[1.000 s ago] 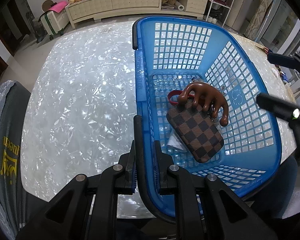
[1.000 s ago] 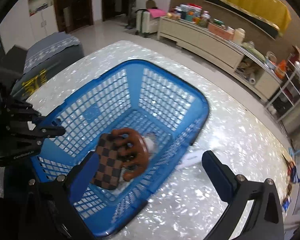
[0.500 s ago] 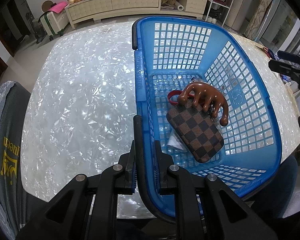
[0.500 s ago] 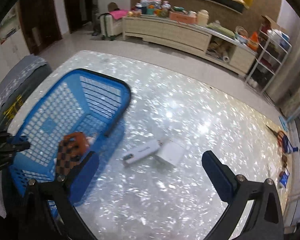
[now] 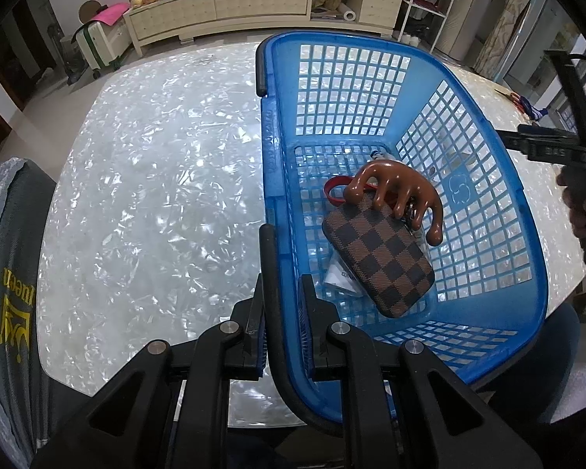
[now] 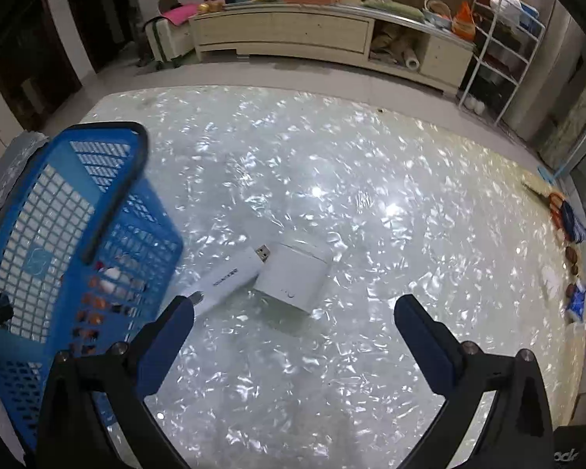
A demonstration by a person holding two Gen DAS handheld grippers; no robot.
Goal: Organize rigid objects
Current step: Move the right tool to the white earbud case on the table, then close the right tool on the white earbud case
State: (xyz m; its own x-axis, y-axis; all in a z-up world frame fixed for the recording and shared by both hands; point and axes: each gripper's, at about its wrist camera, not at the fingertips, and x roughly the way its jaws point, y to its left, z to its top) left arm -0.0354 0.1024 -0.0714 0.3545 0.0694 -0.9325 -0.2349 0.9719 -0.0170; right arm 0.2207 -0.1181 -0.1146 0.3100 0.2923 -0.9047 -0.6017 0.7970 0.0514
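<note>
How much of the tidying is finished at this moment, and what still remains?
Done: the checkered case and brown comb lie in the blue basket. In hand: the left gripper is clamped on the basket's rim; the right gripper is open and empty. Left: the white USB stick and white box on the table.

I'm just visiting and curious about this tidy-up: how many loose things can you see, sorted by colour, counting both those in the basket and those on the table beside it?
Brown: 2, the comb and the checked case, both in the basket.
White: 2, the USB stick and the small box, both on the table.
Total: 4.
</note>
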